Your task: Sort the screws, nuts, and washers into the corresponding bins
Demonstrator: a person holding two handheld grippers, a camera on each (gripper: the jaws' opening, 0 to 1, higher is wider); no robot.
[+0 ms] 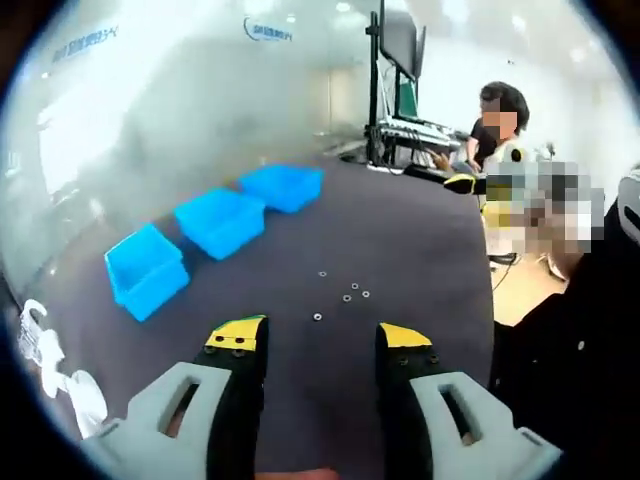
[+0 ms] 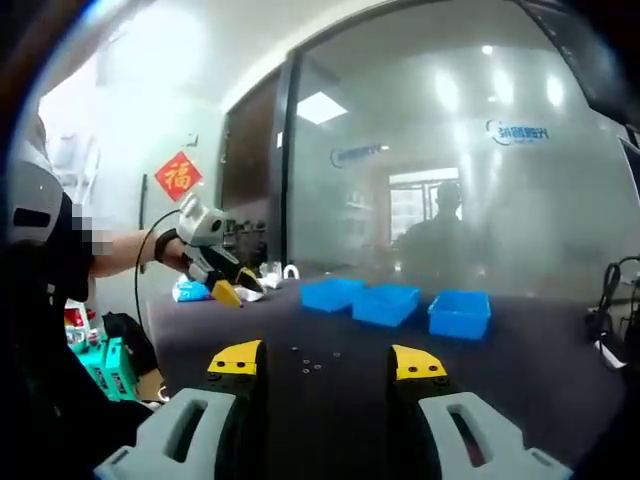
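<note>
Washers [image 1: 345,290] – small silver rings, scattered on dark table [image 1: 400,230] | bins [image 1: 220,220] – blue | both grippers wide apart, holding nothing

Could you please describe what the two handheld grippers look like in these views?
The left gripper and right gripper match: pale grey moulded jaw bodies with slot cut-outs, black inner faces and yellow tips. In the right gripper view, the left gripper trails a black cable.

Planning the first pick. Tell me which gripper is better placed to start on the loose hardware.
Left, probably. The left gripper sits open just short of the small parts, with the bins close by. The right gripper looks at them from farther back.
</note>
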